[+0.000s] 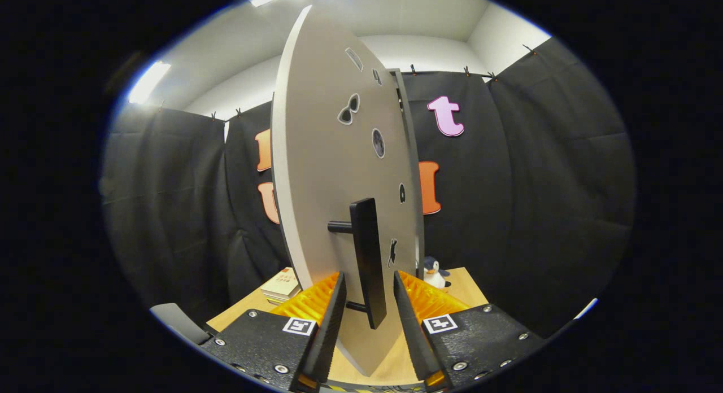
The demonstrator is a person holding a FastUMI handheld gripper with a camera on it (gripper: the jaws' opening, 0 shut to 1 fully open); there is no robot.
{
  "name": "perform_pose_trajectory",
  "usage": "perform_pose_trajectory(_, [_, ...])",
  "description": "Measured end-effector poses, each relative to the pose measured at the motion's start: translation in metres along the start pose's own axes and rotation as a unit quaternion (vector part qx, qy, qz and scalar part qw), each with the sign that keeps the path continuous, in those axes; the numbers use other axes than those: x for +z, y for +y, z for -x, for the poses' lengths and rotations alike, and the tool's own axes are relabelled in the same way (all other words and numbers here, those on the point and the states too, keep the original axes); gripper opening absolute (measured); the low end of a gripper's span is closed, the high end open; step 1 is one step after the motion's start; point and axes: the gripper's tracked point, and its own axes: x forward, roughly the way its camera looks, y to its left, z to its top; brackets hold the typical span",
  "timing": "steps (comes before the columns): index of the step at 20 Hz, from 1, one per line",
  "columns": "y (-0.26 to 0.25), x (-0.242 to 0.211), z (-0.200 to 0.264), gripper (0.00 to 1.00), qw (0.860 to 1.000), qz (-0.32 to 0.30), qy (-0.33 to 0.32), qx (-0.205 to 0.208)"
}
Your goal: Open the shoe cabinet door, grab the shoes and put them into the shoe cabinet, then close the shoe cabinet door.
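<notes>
The hand-held gripper [368, 291] sits nearest, its two fingers [330, 319] spread apart on either side of the black bar handle [368, 263], with visible gaps, so neither pad presses on it. That handle is fixed to the grey shoe cabinet door [327, 173], which stands swung out, seen almost edge-on, with small cut-out shapes across its face. Under it lies the wooden tabletop [463, 291]. Beyond the left finger lies a stack of books [282, 285]; beyond the right finger stands a small penguin toy [434, 271].
</notes>
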Motion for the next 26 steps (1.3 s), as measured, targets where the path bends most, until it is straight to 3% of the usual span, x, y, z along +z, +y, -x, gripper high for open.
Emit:
perform_pose_trajectory(8, [0.038,-0.003,-0.032,0.55,0.999,0.000,0.004,0.054])
perform_pose_trajectory(12, [0.068,-0.005,-0.053,0.56,0.995,0.001,0.002,0.102])
perform_pose_trajectory(18, [0.118,-0.012,-0.095,0.64,0.988,-0.009,0.005,0.156])
perform_pose_trajectory(26, [0.166,-0.005,-0.141,0.64,0.988,0.039,0.005,0.151])
